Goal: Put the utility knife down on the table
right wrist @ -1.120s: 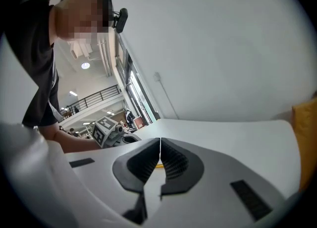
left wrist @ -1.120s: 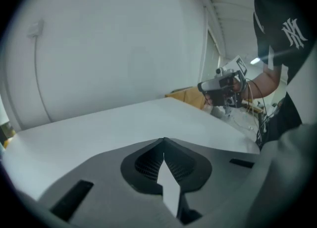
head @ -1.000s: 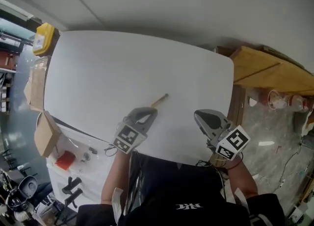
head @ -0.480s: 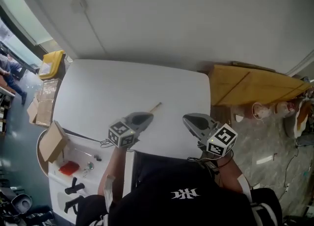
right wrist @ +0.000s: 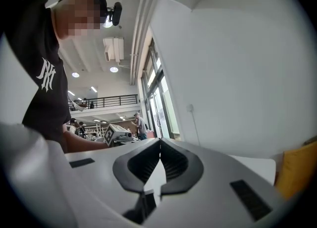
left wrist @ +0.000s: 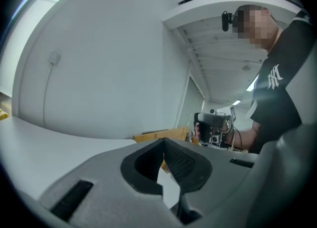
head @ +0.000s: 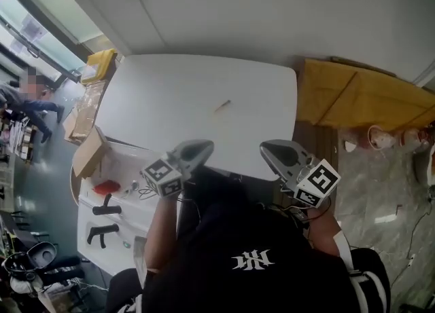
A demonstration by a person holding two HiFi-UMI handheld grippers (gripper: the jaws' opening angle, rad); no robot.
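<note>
The utility knife [head: 222, 106], a slim tan stick, lies alone on the white table [head: 170, 101] past its middle. Both grippers are held back at the table's near edge, close to the person's body and well short of the knife. The left gripper [head: 203, 146] is shut with nothing between its jaws; in the left gripper view its pads meet at the tip [left wrist: 164, 142]. The right gripper [head: 267, 148] is also shut and empty, its jaws closed together [right wrist: 160, 141]. Neither gripper view shows the knife.
A yellow box [head: 100, 60] sits by the table's far left corner. Cardboard boxes [head: 88, 152] and a white cart [head: 102, 203] with a red item and black tools stand to the left. Wooden boards [head: 360, 94] lie on the right.
The person has stepped back: both shut grippers have drawn away from the table's middle to its near edge. The knife stays where it lay, now farther from them.
</note>
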